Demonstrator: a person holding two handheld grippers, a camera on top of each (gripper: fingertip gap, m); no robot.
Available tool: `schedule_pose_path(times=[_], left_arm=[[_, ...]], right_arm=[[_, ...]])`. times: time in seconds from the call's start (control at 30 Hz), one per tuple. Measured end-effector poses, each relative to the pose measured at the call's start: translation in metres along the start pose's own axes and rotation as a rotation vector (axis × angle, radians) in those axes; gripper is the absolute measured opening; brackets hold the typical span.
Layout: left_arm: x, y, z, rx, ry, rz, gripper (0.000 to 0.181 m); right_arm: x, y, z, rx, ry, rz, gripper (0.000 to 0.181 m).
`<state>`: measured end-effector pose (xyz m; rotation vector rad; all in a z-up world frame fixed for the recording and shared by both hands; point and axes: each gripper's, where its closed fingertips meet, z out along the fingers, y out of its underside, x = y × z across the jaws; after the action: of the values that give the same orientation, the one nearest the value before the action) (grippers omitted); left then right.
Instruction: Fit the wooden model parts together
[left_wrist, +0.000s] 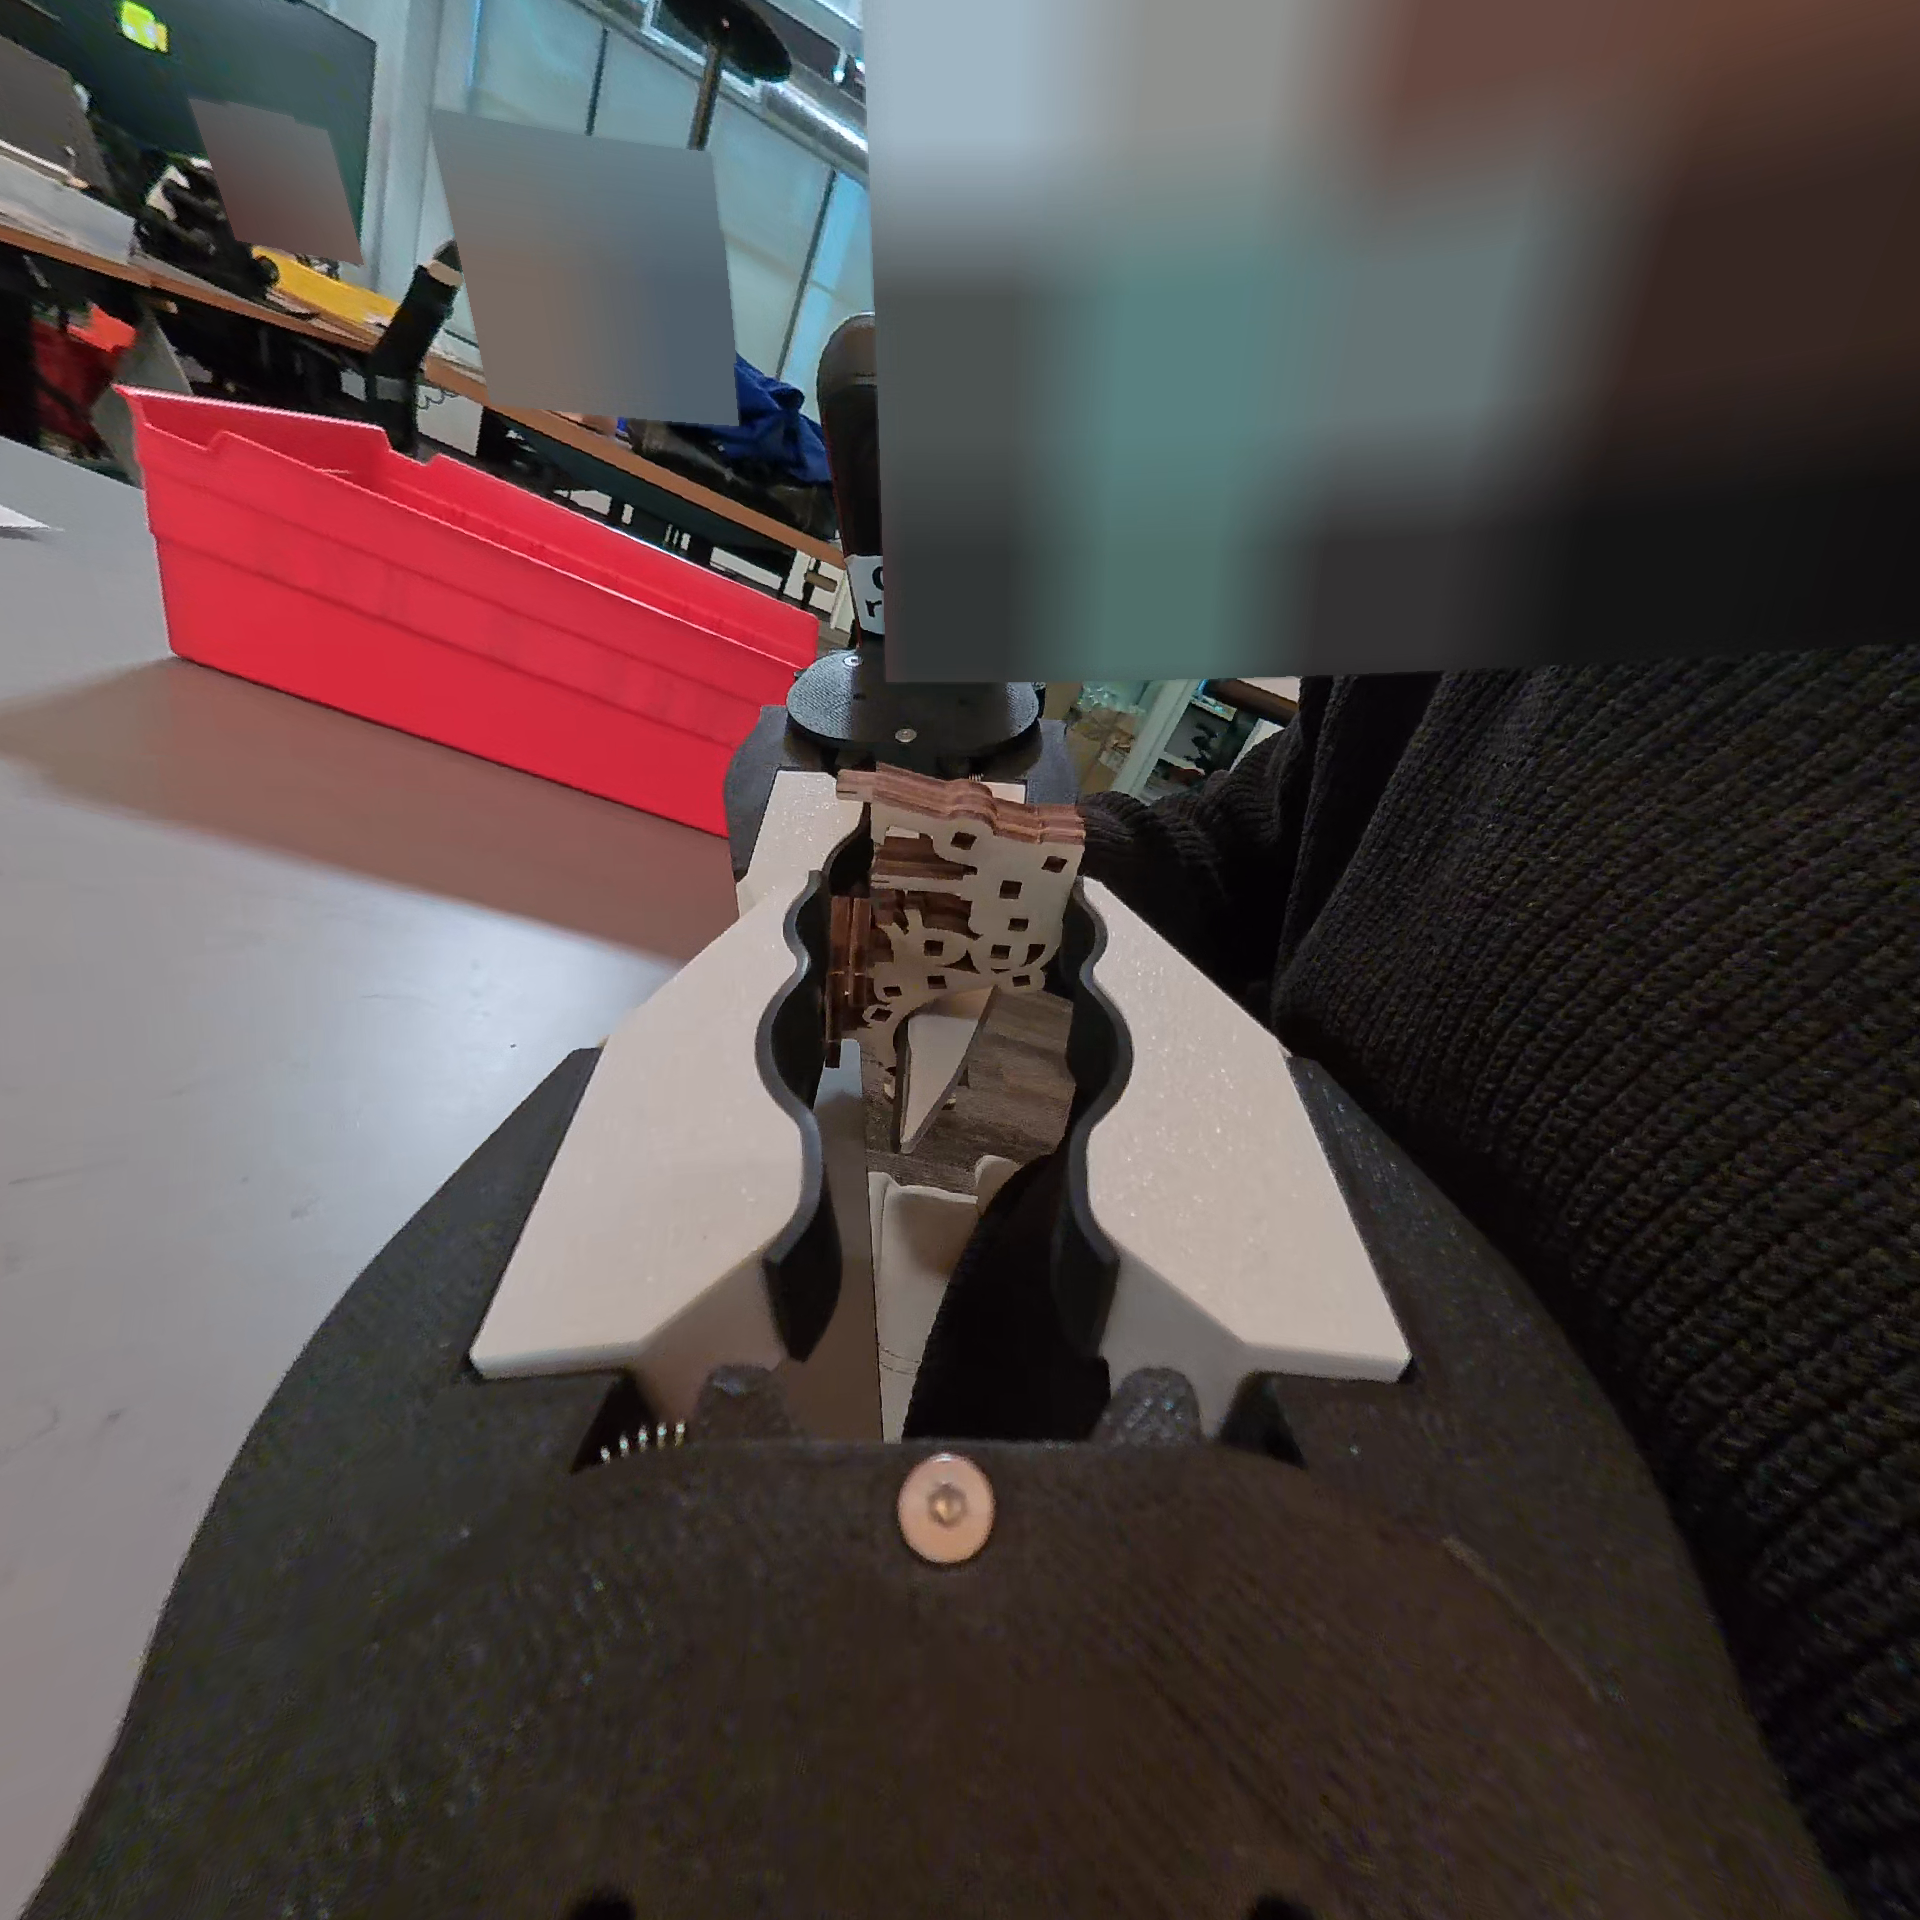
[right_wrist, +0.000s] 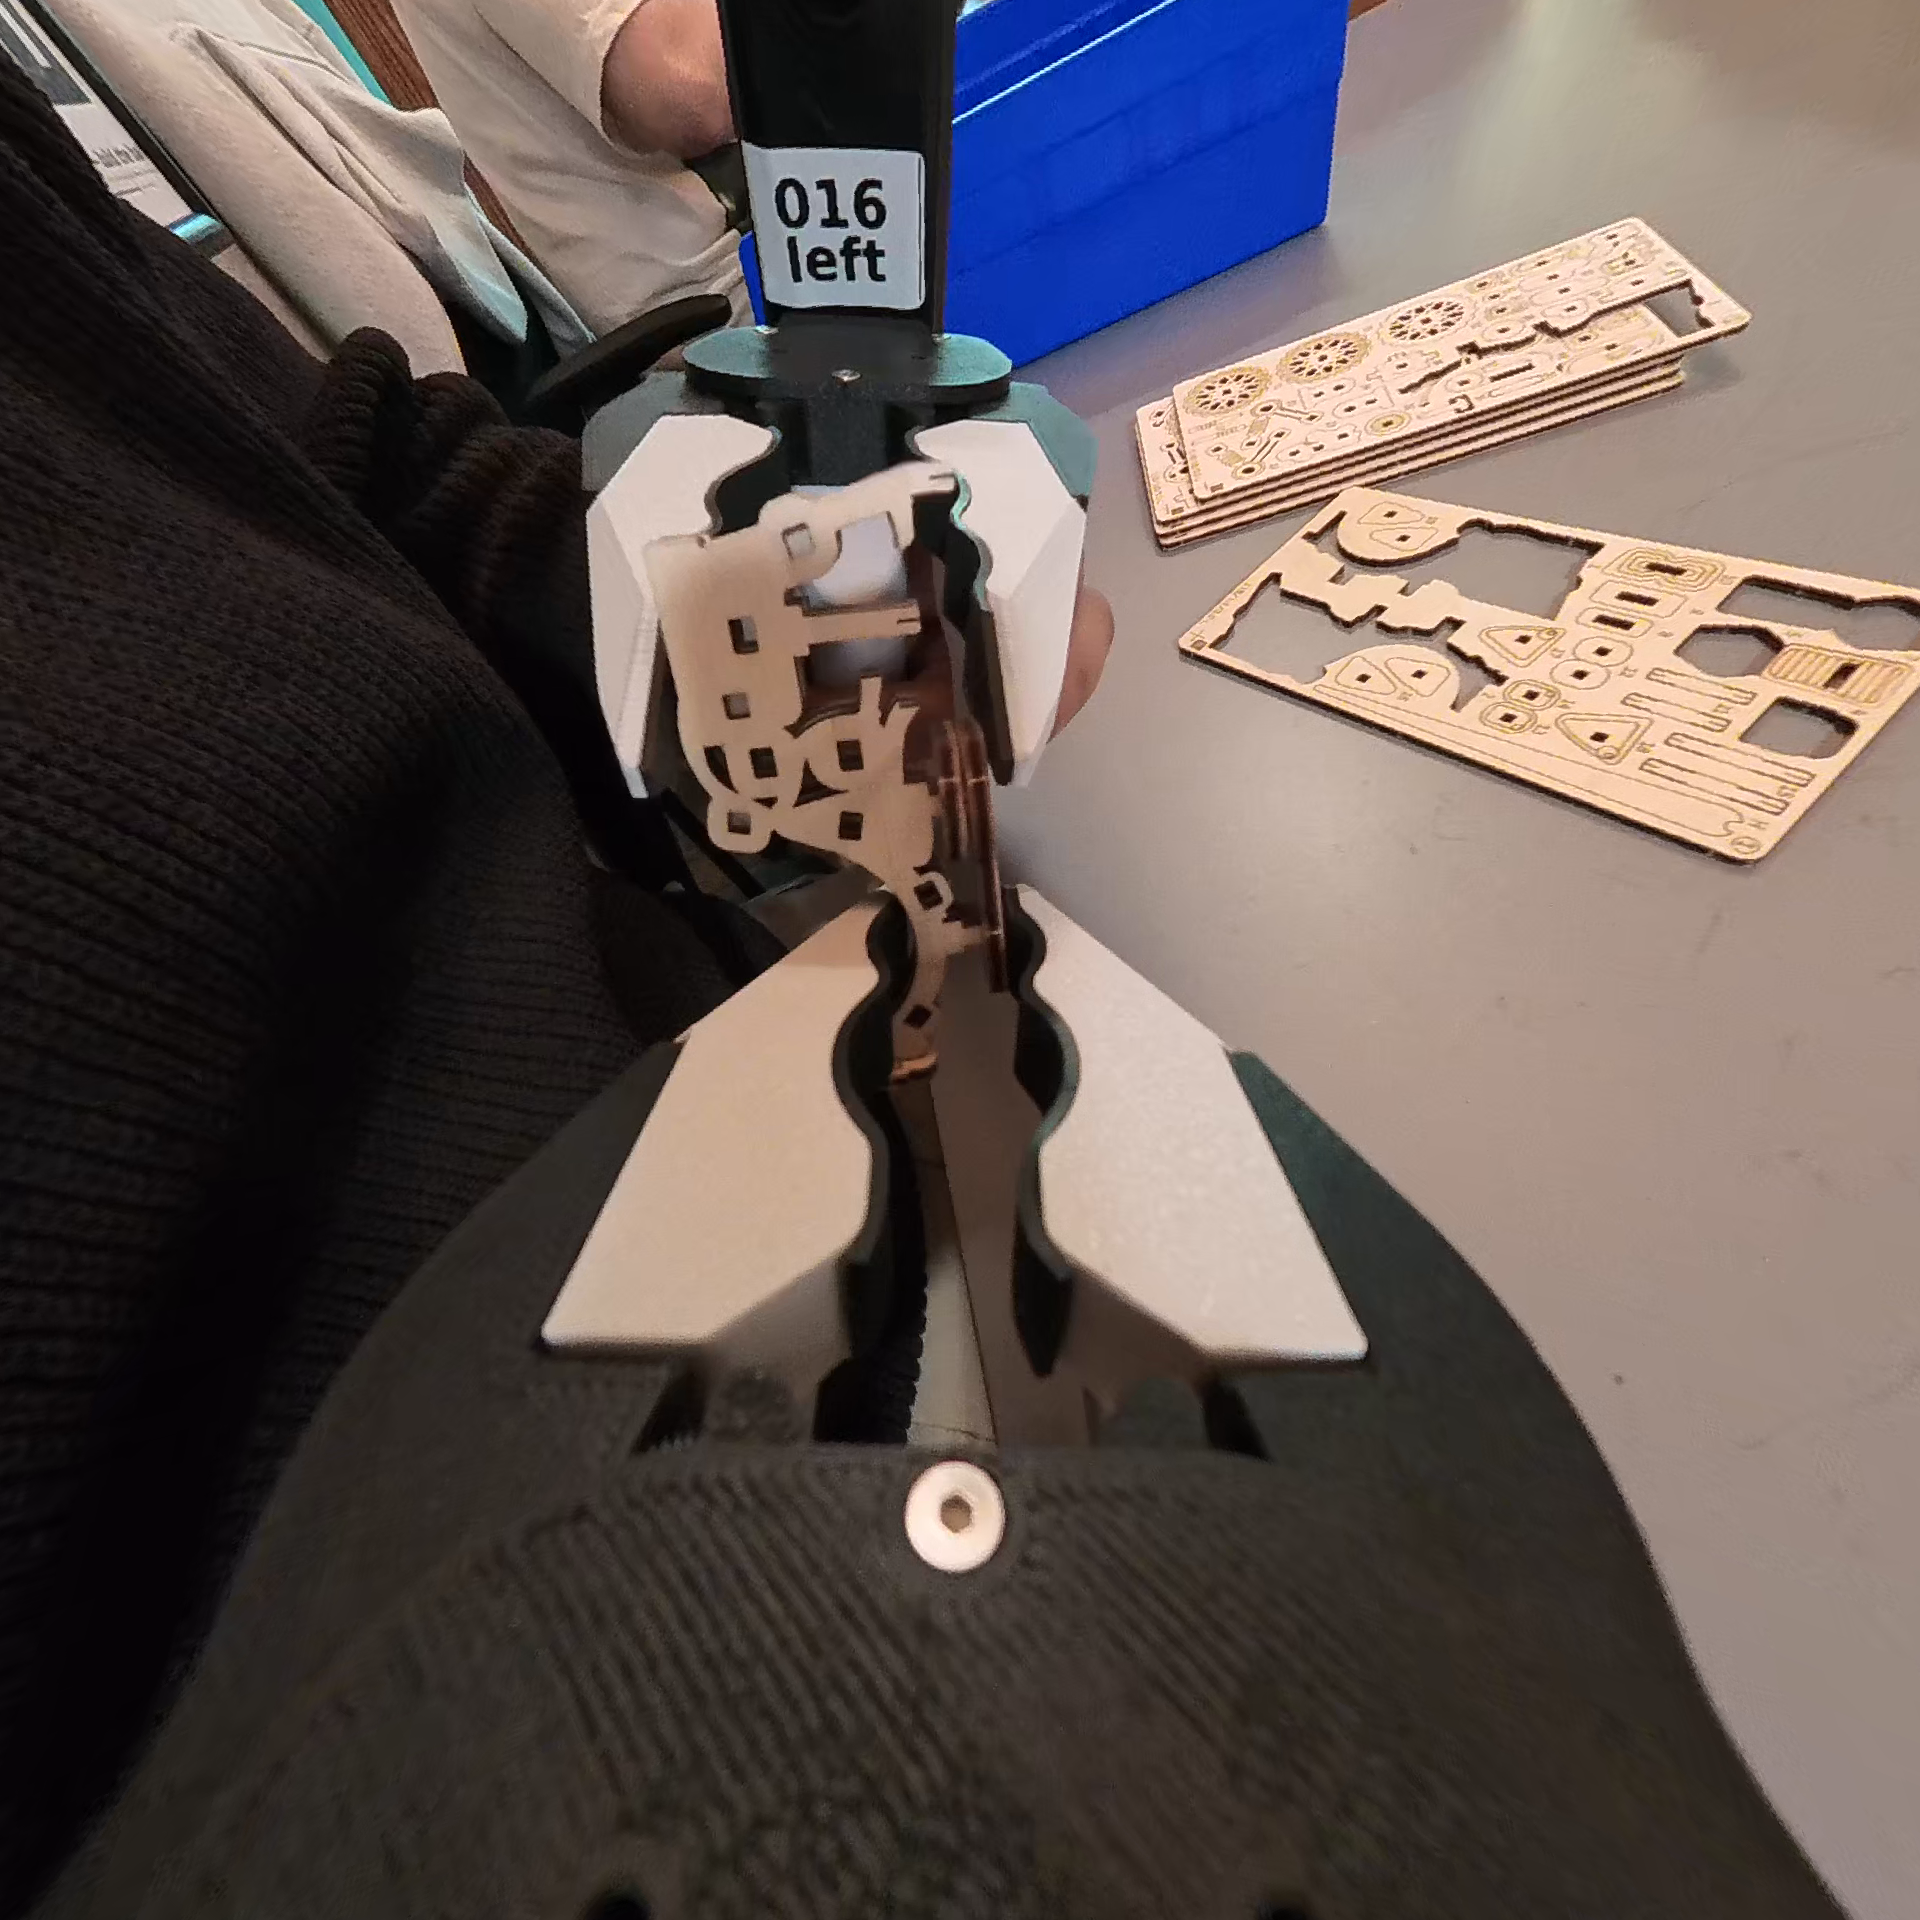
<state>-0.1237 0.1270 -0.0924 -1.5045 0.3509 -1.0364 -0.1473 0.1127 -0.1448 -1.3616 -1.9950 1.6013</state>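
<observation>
The wooden model (left_wrist: 977, 904) is a pale, partly built assembly of flat laser-cut pieces with square holes and dark burnt edges. It hangs in the air between both grippers. My left gripper (left_wrist: 951, 914) is shut on its upper, wider part. My right gripper (right_wrist: 951, 940) is shut on its narrow lower end (right_wrist: 925, 935). The two grippers face each other tip to tip. The left gripper (right_wrist: 831, 748) also shows in the right wrist view, with the model (right_wrist: 790, 707) between its white fingers (right_wrist: 634, 582). The right gripper's black mount (left_wrist: 904, 717) shows behind the model in the left wrist view.
A red bin (left_wrist: 416, 582) stands on the grey table (left_wrist: 260, 1039) to the left. A blue bin (right_wrist: 1122, 156) stands at the back right. A stack of wooden part sheets (right_wrist: 1434, 384) and a single sheet with cut-outs (right_wrist: 1558, 675) lie to the right. A person's black sweater (right_wrist: 260, 831) is close by. The gap from one gripper's tips to the other's is roughly 5 centimeters.
</observation>
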Motion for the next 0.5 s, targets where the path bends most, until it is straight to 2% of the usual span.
schedule_pose_path(times=[0.5], left_arm=[[0.0008,-0.0014,-0.0006,0.007,0.001,0.002,0.044]], right_arm=[[-0.0017,-0.0002,0.0000,-0.005,-0.014,0.025,0.014]])
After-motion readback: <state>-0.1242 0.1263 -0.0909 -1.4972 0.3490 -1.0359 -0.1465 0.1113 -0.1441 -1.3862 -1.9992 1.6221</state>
